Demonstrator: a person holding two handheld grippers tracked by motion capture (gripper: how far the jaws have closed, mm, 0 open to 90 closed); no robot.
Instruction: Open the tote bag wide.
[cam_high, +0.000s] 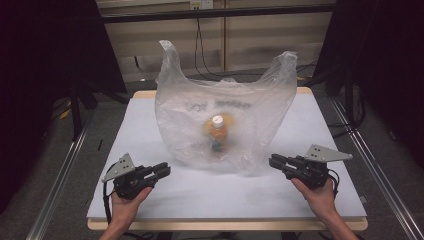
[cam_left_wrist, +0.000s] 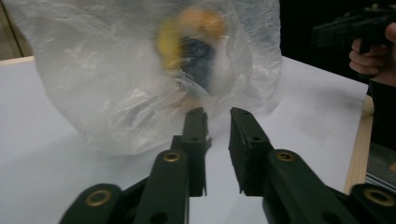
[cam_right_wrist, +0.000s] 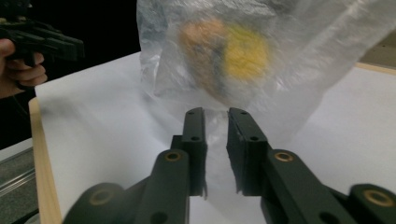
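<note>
Table (cam_high: 150, 200): white sheet, dark room around you.
Bag (cam_high: 225, 100): standing mid-table, bottle (cam_high: 218, 131) upright inside.
Left gripper (cam_high: 162, 170): jaws slightly parted, empty.
Right gripper (cam_high: 276, 161): likewise.
Risk: tugging the thin film may topple the bottle.

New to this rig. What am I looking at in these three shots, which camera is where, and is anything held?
No robot arm here: a person holds a two-jaw tool in each hand. The high view looks down from above the person's side of the table; the left gripper and right gripper come in from the bottom.

The other two pictures come from cameras riding on those tools, each looking along its own black jaws. The left gripper view also shows the other hand farther off.

On the white surface stands a clear plastic bag with its handles up. Inside is a blurred orange and yellow bottle with a white cap.

Nothing is held. Both pairs of jaws stand slightly apart, pointing at the bag's lower edge.
</note>
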